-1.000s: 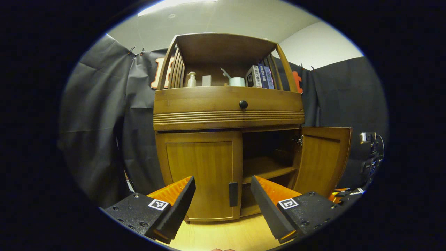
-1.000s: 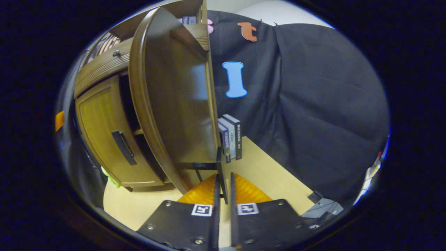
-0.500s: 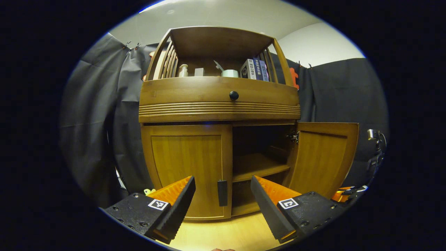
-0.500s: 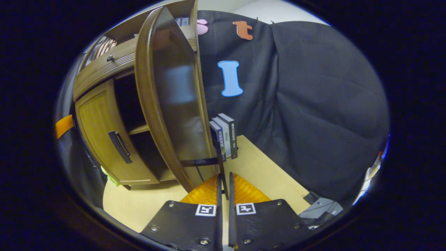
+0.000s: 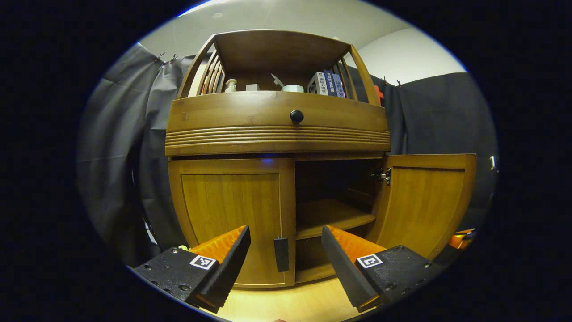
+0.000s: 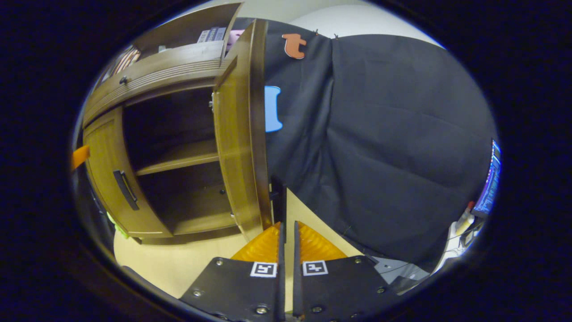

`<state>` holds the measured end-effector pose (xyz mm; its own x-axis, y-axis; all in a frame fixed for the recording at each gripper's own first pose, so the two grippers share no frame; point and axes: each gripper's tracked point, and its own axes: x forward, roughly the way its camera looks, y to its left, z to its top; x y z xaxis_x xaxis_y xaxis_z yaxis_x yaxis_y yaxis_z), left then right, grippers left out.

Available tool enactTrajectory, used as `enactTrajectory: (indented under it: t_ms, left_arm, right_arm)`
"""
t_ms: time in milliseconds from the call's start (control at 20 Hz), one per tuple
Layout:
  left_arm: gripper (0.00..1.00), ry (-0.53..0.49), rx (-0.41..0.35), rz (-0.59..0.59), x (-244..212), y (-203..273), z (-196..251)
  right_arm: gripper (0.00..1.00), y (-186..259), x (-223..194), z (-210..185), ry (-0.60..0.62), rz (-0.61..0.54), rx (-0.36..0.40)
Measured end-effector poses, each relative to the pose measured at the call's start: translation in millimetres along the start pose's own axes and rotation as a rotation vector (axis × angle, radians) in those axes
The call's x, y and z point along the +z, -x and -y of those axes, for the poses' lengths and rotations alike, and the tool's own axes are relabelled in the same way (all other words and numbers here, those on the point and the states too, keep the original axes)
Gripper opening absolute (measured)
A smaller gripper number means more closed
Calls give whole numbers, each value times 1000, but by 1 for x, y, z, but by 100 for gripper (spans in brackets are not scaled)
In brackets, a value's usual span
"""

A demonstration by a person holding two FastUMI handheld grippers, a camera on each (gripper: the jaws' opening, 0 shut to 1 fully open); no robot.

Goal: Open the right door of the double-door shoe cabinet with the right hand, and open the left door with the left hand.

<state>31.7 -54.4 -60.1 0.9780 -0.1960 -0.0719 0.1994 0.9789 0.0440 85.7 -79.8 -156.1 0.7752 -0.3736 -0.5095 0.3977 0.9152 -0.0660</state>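
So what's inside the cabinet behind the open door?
Behind the open right door, a bare wooden shelf and dark space. The closed left door hides the other half.

A staged recording booth, not a home: black cloth wall (image 6: 393, 134) hangs clipped behind the brown wooden shoe cabinet (image 5: 277, 134), which stands on a pale wooden floor (image 6: 178, 264).

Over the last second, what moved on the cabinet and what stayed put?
The right door swung farther open, still clamped at its handle by the right gripper. The left gripper, fingers apart, came closer to the left door's handle. The left door stayed shut.
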Motion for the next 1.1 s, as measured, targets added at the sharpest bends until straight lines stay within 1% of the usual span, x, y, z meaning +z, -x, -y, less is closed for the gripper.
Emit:
enactTrajectory:
  t_ms: [200, 250, 350, 400, 450, 500, 550, 600, 650, 750, 950, 1050, 1100]
  left_arm:
    - [98, 5, 8, -31, -18, -19, -9]
    - [98, 15, 7, -48, -24, -25, -11]
    - [94, 41, -3, -79, -36, -35, -12]
    - [95, 57, -15, -91, -42, -41, -11]
    - [93, 71, -23, -105, -48, -46, -9]
    - [87, 83, -24, -124, -56, -52, -10]
    - [84, 93, -24, -148, -64, -59, -11]
    - [84, 103, -25, -172, -73, -65, -9]
    - [87, 112, -30, -196, -81, -71, -7]
    - [87, 120, -38, -239, -96, -83, -7]
    - [84, 120, -29, -308, -111, -100, -20]
    - [64, 97, -8, -323, -112, -103, -28]
    - [67, 92, 5, -325, -115, -104, -26]
  right_arm:
    - [7, 6, 19, 6, -10, 74, -32]
    - [7, 9, 22, 8, -7, 87, -35]
    - [7, 14, 30, 12, 6, 110, -50]
    - [7, 17, 34, 16, 11, 122, -66]
    - [7, 19, 37, 22, 12, 134, -84]
    - [7, 21, 41, 26, 11, 144, -96]
    - [7, 23, 44, 29, 7, 150, -107]
    - [7, 25, 47, 32, 0, 155, -115]
    - [7, 26, 47, 35, -5, 160, -123]
    - [7, 30, 49, 41, -9, 170, -144]
    - [7, 35, 45, 53, -20, 177, -180]
    - [7, 38, 40, 61, -35, 172, -200]
    - [7, 38, 37, 64, -47, 167, -207]
